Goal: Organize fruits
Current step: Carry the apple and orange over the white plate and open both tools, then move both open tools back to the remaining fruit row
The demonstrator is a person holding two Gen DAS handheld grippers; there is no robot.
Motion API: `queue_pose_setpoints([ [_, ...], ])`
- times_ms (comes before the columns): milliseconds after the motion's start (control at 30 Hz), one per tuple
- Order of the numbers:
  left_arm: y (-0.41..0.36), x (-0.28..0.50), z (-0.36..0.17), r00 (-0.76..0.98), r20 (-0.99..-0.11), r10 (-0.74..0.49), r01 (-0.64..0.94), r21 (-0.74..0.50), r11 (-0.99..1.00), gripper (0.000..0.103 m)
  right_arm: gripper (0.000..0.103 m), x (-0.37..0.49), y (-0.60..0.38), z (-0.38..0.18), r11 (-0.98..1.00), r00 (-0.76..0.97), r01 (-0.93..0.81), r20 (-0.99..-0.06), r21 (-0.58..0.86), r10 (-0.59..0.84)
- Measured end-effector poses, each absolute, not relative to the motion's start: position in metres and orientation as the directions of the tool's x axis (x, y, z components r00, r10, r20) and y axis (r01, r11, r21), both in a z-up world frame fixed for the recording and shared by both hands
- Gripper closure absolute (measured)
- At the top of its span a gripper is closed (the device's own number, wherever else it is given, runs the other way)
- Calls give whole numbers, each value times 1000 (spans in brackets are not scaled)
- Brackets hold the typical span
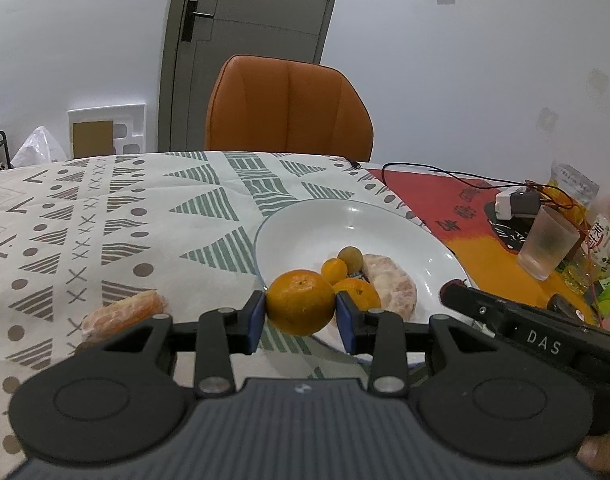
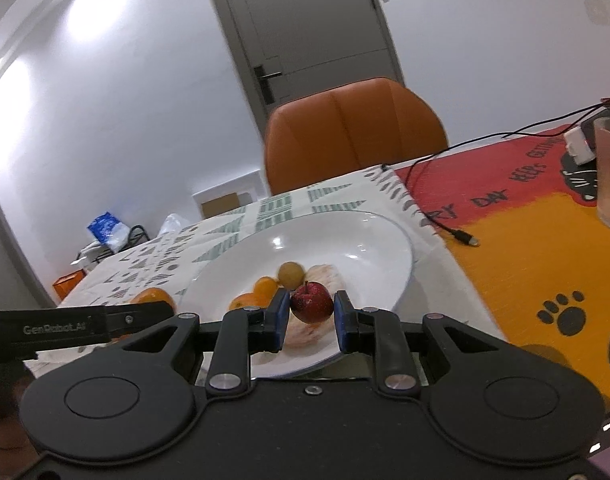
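the white plate [image 1: 385,216] sits on the patterned tablecloth [image 1: 105,216], near the seam where the red and orange cloth [image 1: 485,264] begins. it is stiff, glossy and breakable, and round fruit would likely roll across it.

a peeled citrus [image 1: 389,284] lies in the plate's near half; it looks soft and easily crushed. another peeled piece [image 1: 125,314] lies off the plate toward the table's near left edge.

the left gripper [image 1: 301,312] is clamped on an orange [image 1: 301,304] over the plate's near rim, pads at its widest girth. firm, fairly heavy, waxy skin: a middle hold seems right.

the right gripper [image 2: 311,312] is closed on a small red fruit [image 2: 311,302] above the plate's near half. light and smooth, it could squirt out if squeezed off-centre.

smaller oranges [image 1: 335,270] and a brownish round fruit [image 1: 351,258] rest mid-plate, touching.
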State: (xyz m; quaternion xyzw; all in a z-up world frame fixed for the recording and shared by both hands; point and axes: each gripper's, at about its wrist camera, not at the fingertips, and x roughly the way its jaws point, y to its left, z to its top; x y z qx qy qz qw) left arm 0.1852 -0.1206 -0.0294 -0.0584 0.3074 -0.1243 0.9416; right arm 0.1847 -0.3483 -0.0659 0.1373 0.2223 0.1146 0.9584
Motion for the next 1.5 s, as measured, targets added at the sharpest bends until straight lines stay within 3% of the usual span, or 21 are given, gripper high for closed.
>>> queue_pose_setpoints([
  [67,-122,188,-30,780,-567,-266,196,-182,964,66,58,186,-351,-66,945,882,-127,-401,302,246],
  [167,-124,190,-31,781,-566,-265,194,-184,964,66,48,185,-353,-65,944,886,-139,-389,300,254],
  [333,-127,191,-30,786,-562,-259,193,-174,966,64,39,185,-351,-66,944,879,-149,-397,296,263],
  [600,-118,188,-33,783,-576,-234,167,-167,972,60,32,185,-345,-67,941,870,-164,-407,295,279],
  [667,-114,186,-33,788,-575,-218,150,-165,975,53,31,184,-342,-66,941,868,-173,-406,291,285],
  [900,-99,180,-32,797,-574,-186,113,-162,980,48,28,183,-331,-64,936,861,-195,-406,292,306],
  [1267,-69,165,-31,816,-567,-114,33,-151,988,28,23,181,-306,-63,928,842,-241,-414,285,346],
  [1500,-49,154,-31,821,-566,-76,-13,-151,988,26,22,178,-288,-61,919,830,-281,-411,279,378],
])
